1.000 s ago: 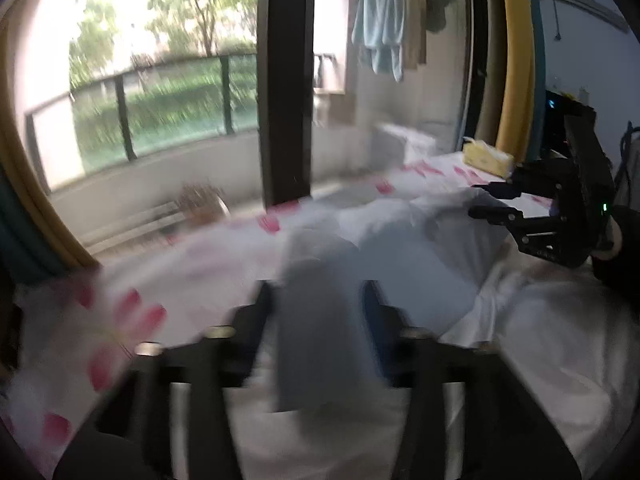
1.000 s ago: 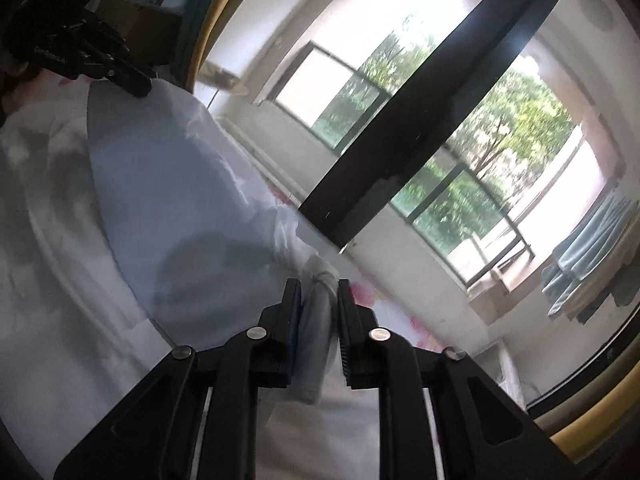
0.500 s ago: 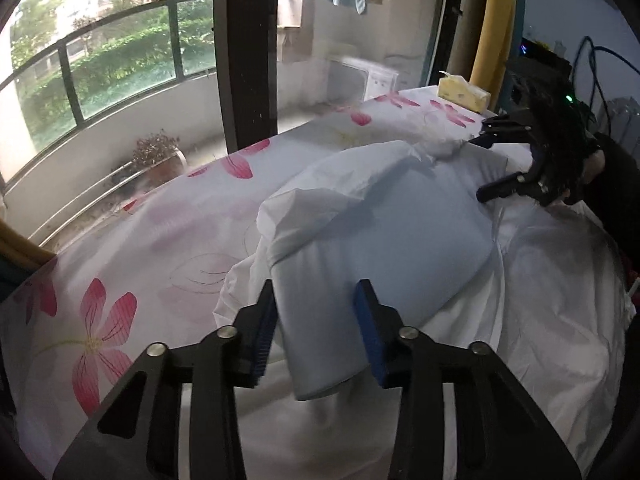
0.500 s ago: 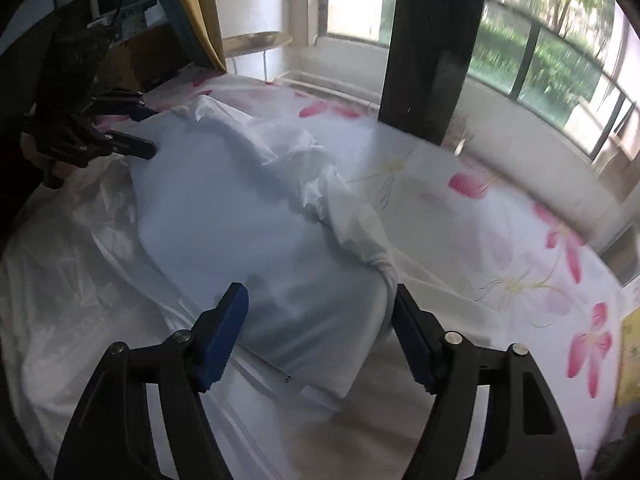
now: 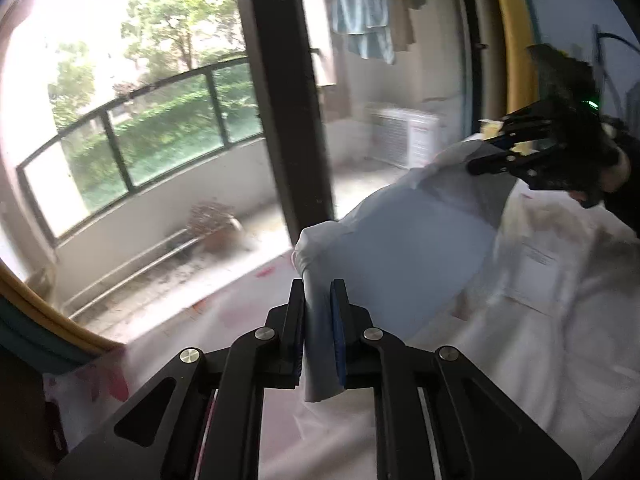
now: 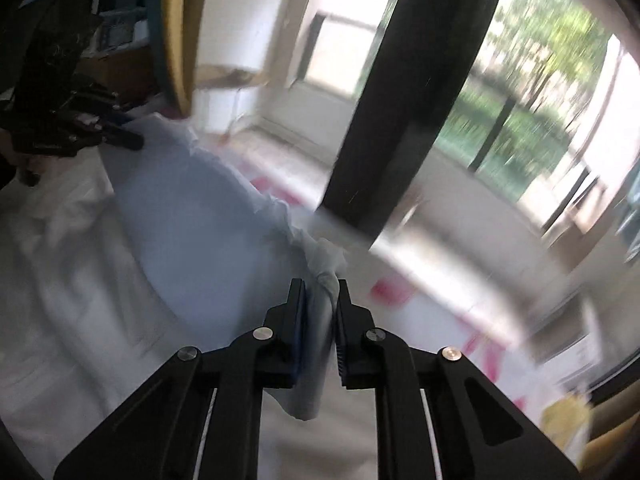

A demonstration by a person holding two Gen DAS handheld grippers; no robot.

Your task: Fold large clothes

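A large white garment [image 5: 400, 248] lies across the bed with its near fold raised. In the left wrist view my left gripper [image 5: 318, 292] has its jaws closing, and the pads pinch a rolled edge of that fold. The right gripper [image 5: 496, 152] shows at the upper right, gripping the fold's far corner. In the blurred right wrist view my right gripper [image 6: 320, 292] has its jaws closing too, with a bunched corner of the garment [image 6: 192, 232] squeezed between the pads. The left gripper [image 6: 120, 132] is at the upper left, on the other corner.
A white bedsheet with pink flowers [image 5: 248, 312] covers the bed under the garment. A black window pillar [image 5: 288, 92] stands just beyond the bed, with a balcony railing [image 5: 160, 88] behind it. A yellow curtain [image 5: 508, 32] hangs at the right, and a yellow box [image 6: 568, 420] sits on the bed's corner.
Half a second ago both grippers stood open around the fold lying on the bed. Now both are clamped on its edge, and the fold has lifted off the bed.
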